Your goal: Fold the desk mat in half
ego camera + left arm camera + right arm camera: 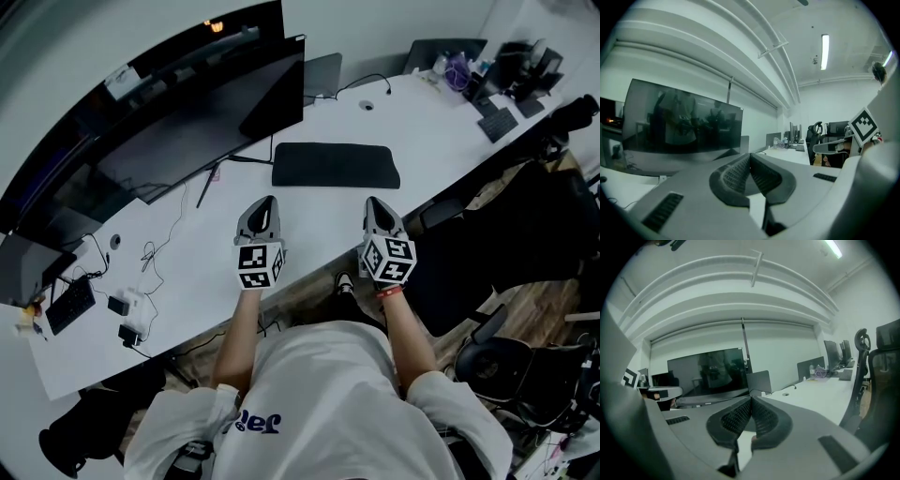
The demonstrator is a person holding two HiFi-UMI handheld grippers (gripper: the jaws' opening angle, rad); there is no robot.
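Note:
A dark desk mat [336, 165] lies flat on the white desk [187, 272], in front of the monitor, seen only in the head view. My left gripper [270, 202] hovers near the desk's front edge, below the mat's left end, shut with nothing between its pads [750, 157]. My right gripper [371, 202] hangs level with it, below the mat's right end, also shut and empty [751, 401]. Both point up and away from the desk top, so neither gripper view shows the mat.
A wide curved monitor [178, 122] stands behind the mat. Cables and small adapters [131, 309] lie at the desk's left. A laptop [441, 52] and clutter sit at the far right. Office chairs [525, 375] stand to my right.

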